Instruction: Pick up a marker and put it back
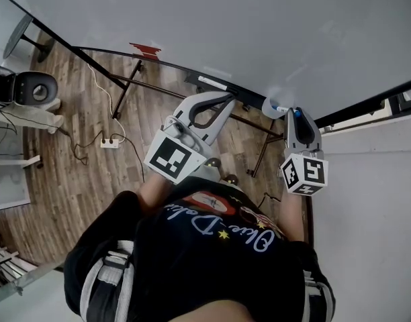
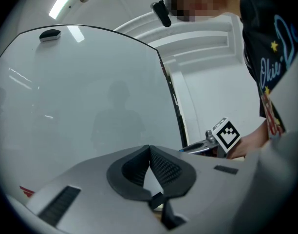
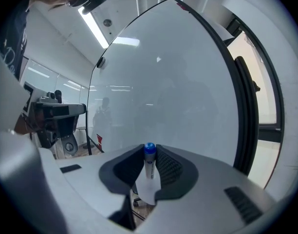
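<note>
Now: marker [image 3: 149,167] clamped between the right gripper [image 3: 149,150] jaws at their tips, upright, blue cap up. Left gripper [image 2: 149,150] jaws together, empty.

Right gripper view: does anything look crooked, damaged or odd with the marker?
Nothing stands out. The marker is gripped straight in the right claw, its blue cap on and pointing toward the whiteboard. The left claw is shut and empty.
</note>
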The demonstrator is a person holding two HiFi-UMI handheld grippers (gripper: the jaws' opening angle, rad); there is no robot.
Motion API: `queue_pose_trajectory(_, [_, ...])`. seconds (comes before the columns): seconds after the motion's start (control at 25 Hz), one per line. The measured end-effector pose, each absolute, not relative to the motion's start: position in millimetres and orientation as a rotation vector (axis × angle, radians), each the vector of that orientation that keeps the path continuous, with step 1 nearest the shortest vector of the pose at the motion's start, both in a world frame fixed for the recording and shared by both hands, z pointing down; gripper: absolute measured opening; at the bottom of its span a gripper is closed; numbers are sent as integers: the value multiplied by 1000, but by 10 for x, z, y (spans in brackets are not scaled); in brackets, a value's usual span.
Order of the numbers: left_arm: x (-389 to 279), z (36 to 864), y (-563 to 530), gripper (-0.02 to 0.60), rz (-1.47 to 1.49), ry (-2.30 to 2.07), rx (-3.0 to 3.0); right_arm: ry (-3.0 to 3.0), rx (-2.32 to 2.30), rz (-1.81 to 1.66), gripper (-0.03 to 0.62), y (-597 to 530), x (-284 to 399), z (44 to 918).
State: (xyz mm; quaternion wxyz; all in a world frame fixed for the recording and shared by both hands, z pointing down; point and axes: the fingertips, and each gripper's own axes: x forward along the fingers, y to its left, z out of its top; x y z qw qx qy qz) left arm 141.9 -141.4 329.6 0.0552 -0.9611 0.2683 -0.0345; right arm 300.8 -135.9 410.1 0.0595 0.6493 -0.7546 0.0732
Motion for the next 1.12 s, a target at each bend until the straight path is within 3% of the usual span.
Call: queue_pose_trajectory(1.12, [1670, 3280, -1433, 3, -40, 706, -2959, -2299, 2086, -10, 72, -883, 3245, 3061])
